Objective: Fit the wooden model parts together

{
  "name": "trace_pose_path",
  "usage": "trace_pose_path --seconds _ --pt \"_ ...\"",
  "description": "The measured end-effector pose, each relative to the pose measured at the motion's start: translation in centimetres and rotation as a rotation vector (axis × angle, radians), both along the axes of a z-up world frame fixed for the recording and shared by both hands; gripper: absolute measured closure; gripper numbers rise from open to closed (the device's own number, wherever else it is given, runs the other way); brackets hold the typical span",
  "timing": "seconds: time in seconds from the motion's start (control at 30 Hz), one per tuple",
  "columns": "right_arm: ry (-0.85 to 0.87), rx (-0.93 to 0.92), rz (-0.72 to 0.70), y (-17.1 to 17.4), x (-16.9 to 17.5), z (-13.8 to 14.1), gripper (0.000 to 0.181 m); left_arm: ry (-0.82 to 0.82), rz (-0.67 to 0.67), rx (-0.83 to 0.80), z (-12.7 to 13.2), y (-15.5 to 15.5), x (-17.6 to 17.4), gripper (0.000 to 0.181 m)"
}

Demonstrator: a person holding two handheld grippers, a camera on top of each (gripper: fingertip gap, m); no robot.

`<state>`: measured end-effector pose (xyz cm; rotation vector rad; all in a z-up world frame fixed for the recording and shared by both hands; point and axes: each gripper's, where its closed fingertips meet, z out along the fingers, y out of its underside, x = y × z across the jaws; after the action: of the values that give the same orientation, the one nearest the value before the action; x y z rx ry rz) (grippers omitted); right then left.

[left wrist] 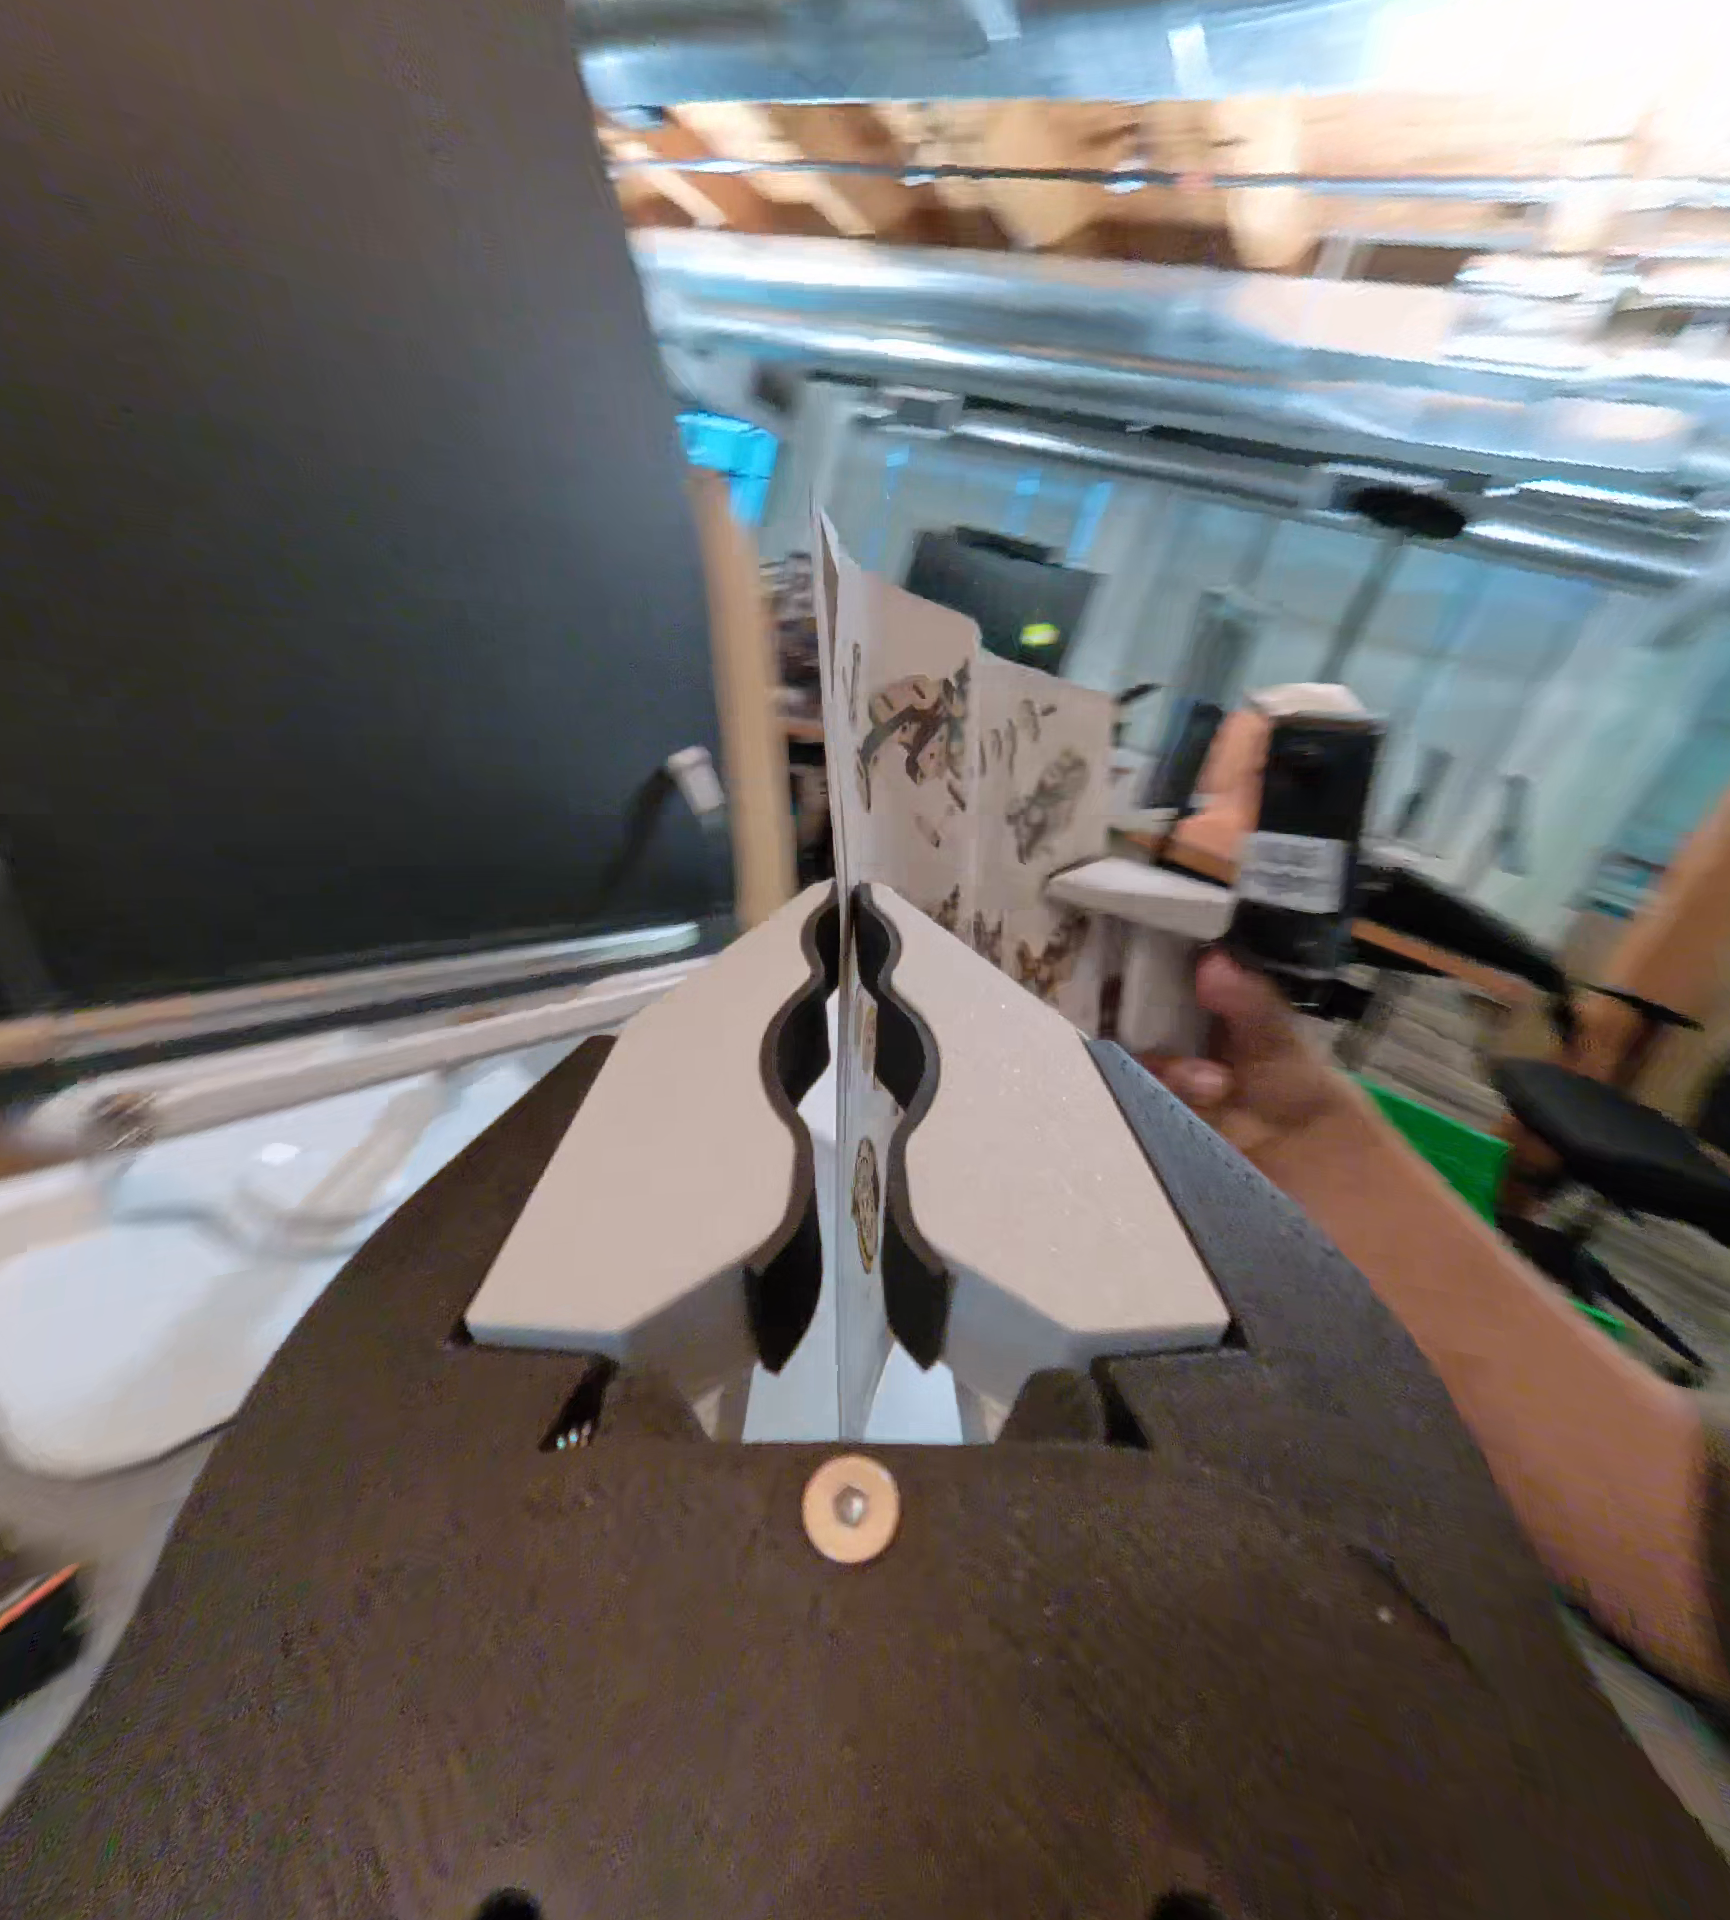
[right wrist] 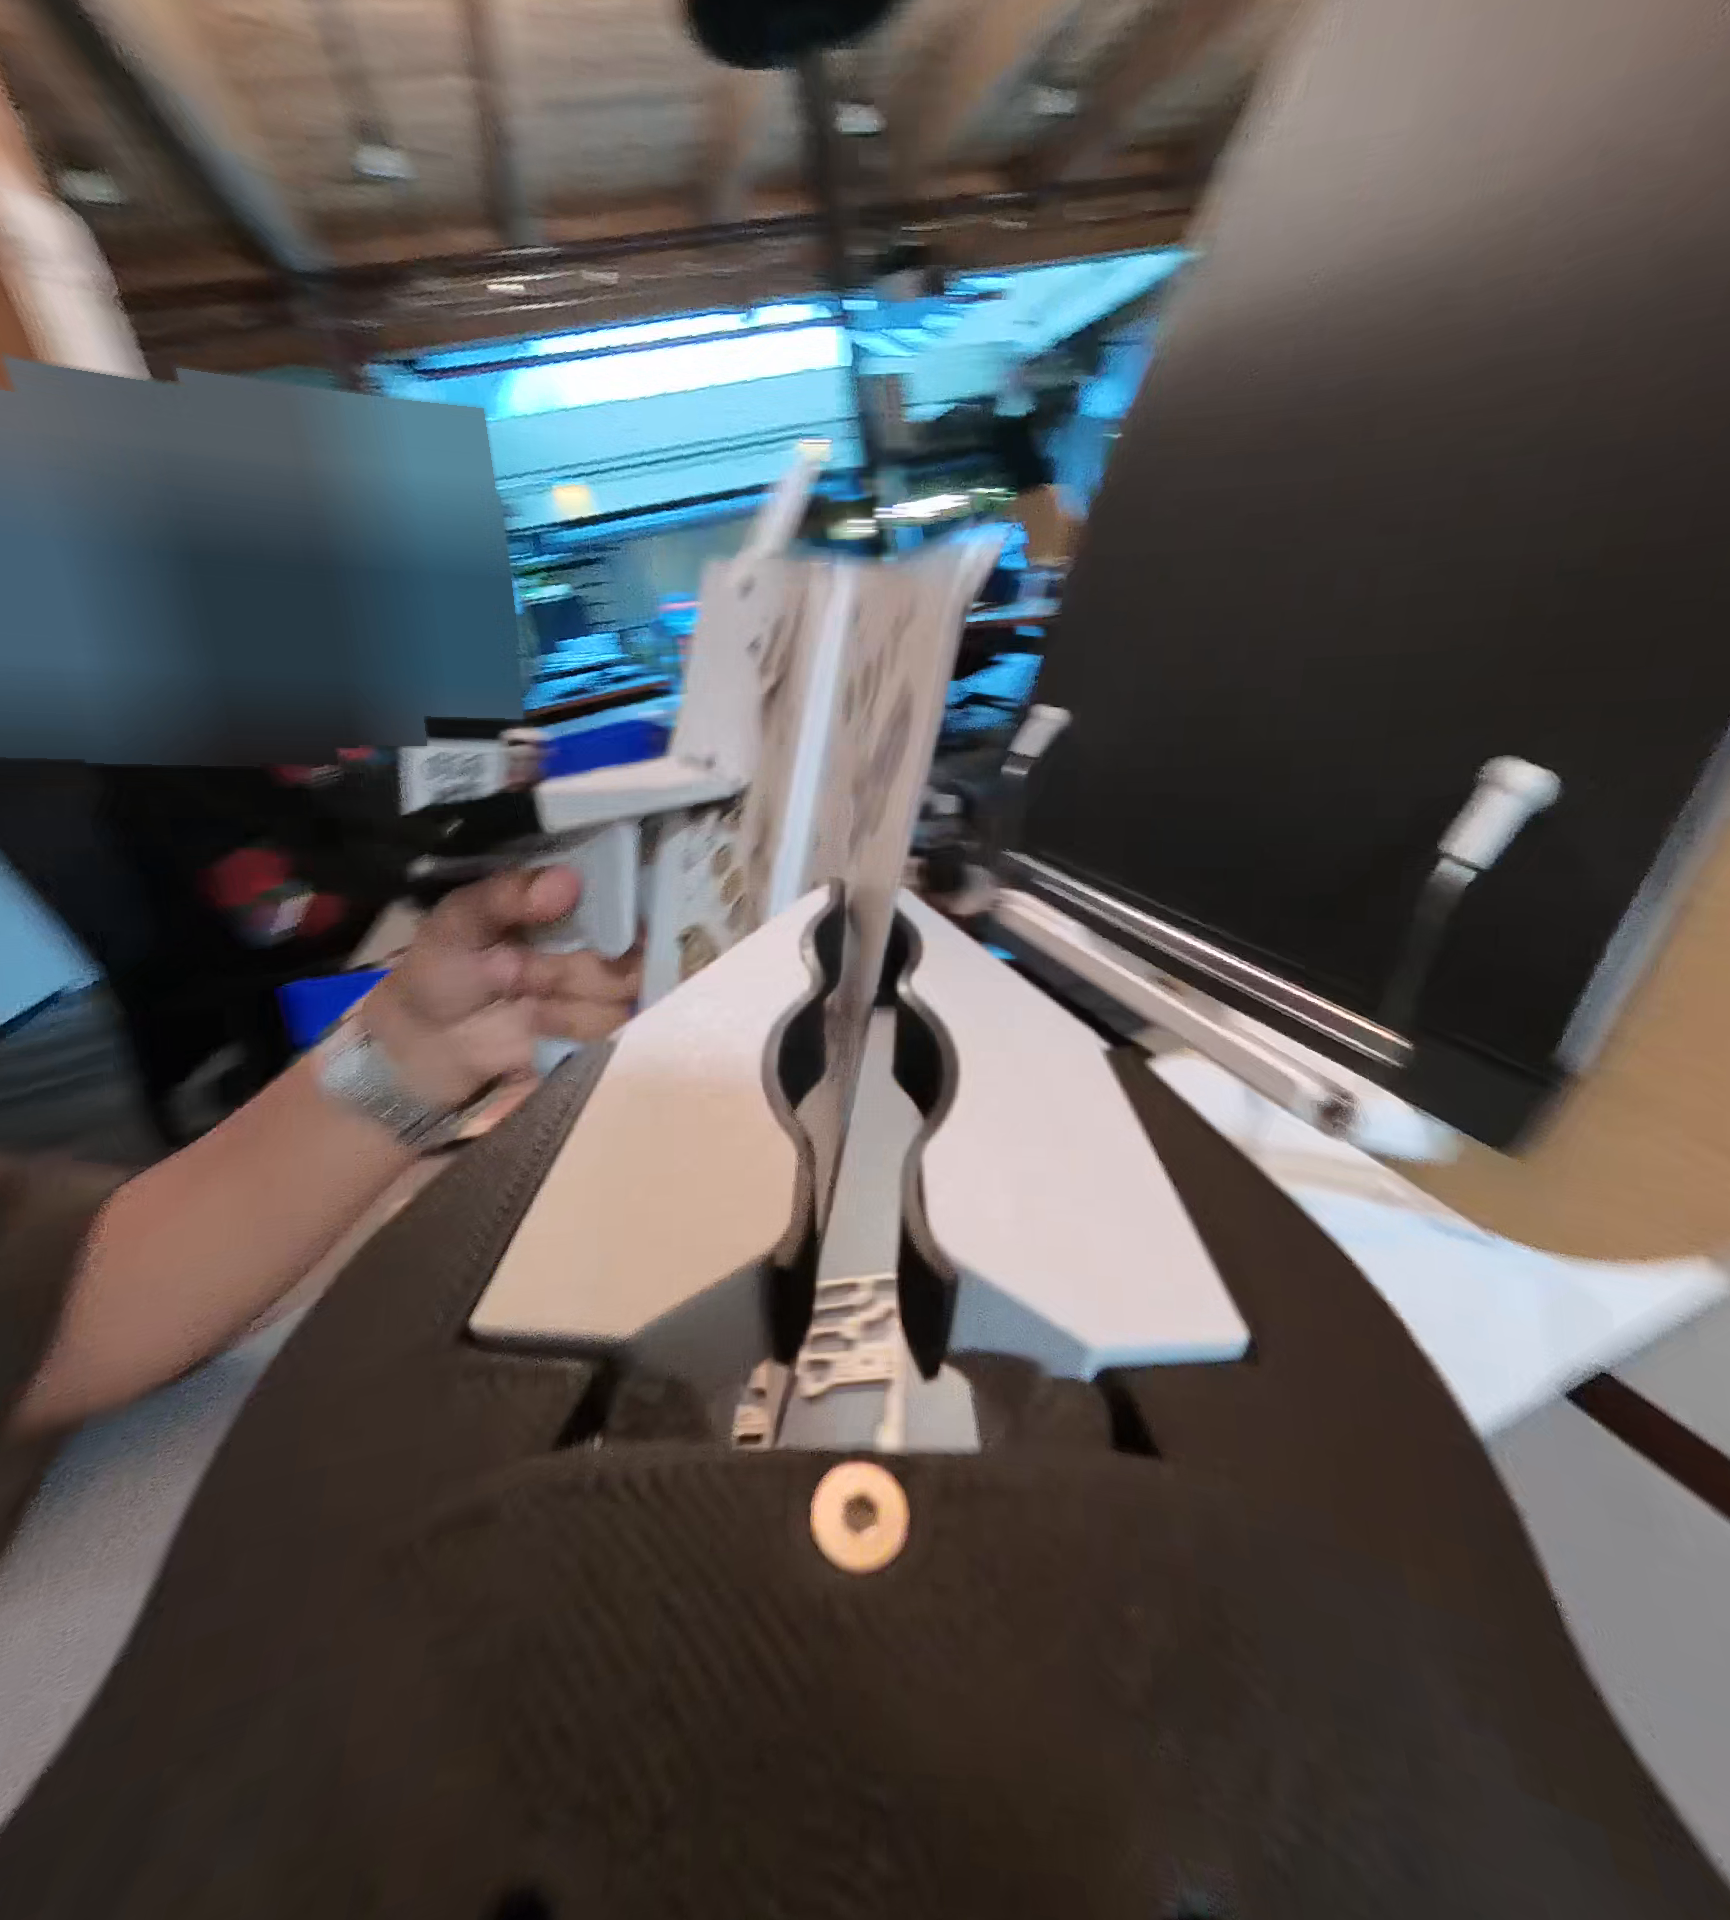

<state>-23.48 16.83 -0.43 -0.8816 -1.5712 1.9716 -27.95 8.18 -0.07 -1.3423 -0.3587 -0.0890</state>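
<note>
Now, by label:
Left tongs (left wrist: pixel 848 914): pressed together on a thin printed sheet (left wrist: pixel 908 727), held upright on edge.
Right tongs (right wrist: pixel 866 914): pinching the same sheet's other fold.
Sheet: raised above the white surface (left wrist: pixel 113 1330).
Hands (left wrist: pixel 1256 1049): each grips a tong handle, facing the other.

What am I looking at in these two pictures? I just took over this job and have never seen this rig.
There is no robot arm: a person holds one hand-held gripper in each hand, and each picture comes from a camera on one gripper, looking forward along its two fingers. In the left wrist view, the left gripper is shut on a thin printed sheet, seen nearly edge-on. Farther off, the person's right hand holds the other gripper. In the right wrist view, the right gripper is shut on a printed sheet too, and the left hand appears beyond. Both are raised in the air; the white table below is too blurred to read.
</note>
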Motion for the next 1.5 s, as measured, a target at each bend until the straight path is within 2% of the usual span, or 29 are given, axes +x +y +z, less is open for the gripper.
trace_pose_path --seconds 0.07,0.2,0.3,0.43,0.5,0.67,0.77,0.83,0.87,0.97,1.07,1.17,1.27,1.37,1.5 --pt "-0.084 -0.019 -0.117 1.6 -2.3 -1.9 0.175 -0.058 0.081 -0.043 -3.3 0.1 -2.9 0.181" --pt "-0.228 0.007 -0.174 2.4 -5.2 -7.3 0.181 -0.231 0.075 0.003 -7.8 0.6 -5.6 0.181" --pt "-0.278 0.015 -0.198 2.5 -6.4 -9.9 0.181 -0.262 0.073 -0.028 -10.5 1.1 -6.3 0.181" --pt "-0.271 -0.025 -0.202 3.0 -6.6 -10.0 0.176 -0.259 0.047 0.018 -10.9 0.9 -6.6 0.181" --pt "-0.278 -0.035 -0.199 3.1 -6.6 -9.9 0.163 -0.290 0.040 0.038 -11.3 0.9 -7.0 0.181" --pt "-0.263 -0.007 -0.223 3.1 -7.3 -9.7 0.146 -0.370 0.050 0.132 -12.2 1.1 -8.2 0.181" --pt "-0.235 -0.035 -0.257 3.7 -7.8 -9.1 0.140 -0.434 0.032 0.197 -12.5 1.4 -8.4 0.158" --pt "-0.244 -0.050 -0.251 3.8 -7.7 -9.3 0.139 -0.440 0.013 0.175 -13.0 1.8 -8.1 0.140" --pt "-0.252 -0.048 -0.251 3.9 -7.6 -9.5 0.138 -0.429 0.016 0.153 -13.2 1.9 -8.0 0.137" --pt "-0.273 -0.041 -0.253 4.4 -7.5 -10.2 0.135 -0.343 0.078 0.077 -13.5 1.9 -8.0 0.127" --pt "-0.317 -0.042 -0.245 4.7 -7.4 -11.4 0.133 -0.259 0.125 0.028 -13.5 1.9 -7.7 0.127" --pt "-0.426 -0.035 -0.205 4.4 -7.4 -13.7 0.129 -0.224 0.150 0.006 -13.5 1.7 -7.4 0.129" --pt "-0.568 -0.026 -0.106 2.9 -7.2 -16.6 0.124 -0.231 0.148 -0.012 -13.7 1.6 -7.4 0.128" --pt "-0.607 -0.001 -0.090 2.2 -7.5 -18.1 0.132 -0.241 0.140 -0.017 -13.7 1.4 -7.5 0.127" --pt "-0.554 0.118 -0.135 2.3 -7.7 -19.0 0.179 -0.233 0.149 0.003 -13.5 1.1 -7.7 0.125"
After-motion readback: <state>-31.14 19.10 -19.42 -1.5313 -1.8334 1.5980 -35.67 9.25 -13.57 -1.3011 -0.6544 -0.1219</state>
